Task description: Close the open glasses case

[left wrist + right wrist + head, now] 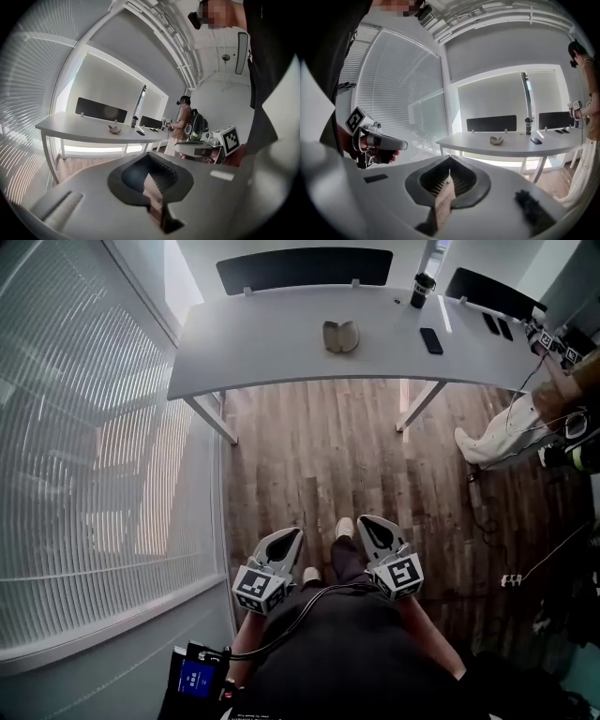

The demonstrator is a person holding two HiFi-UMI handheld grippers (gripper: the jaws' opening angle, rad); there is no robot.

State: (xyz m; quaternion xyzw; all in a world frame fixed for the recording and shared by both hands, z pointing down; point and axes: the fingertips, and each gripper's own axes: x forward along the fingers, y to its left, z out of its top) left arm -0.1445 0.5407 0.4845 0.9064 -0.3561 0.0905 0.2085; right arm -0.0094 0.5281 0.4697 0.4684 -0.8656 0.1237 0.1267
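Note:
The open glasses case lies beige on the white table, far ahead of me across the wooden floor. It shows small in the left gripper view and in the right gripper view. My left gripper and right gripper hang close to my body, side by side, pointing toward the table. Both are shut with nothing between the jaws, as the left gripper and the right gripper show in their own views. Neither is near the case.
On the table's right part lie a black phone and a dark bottle; black screens line its far edge. Another person stands at the table's right end. A blind-covered glass wall runs along the left. Cables and a power strip lie on the floor.

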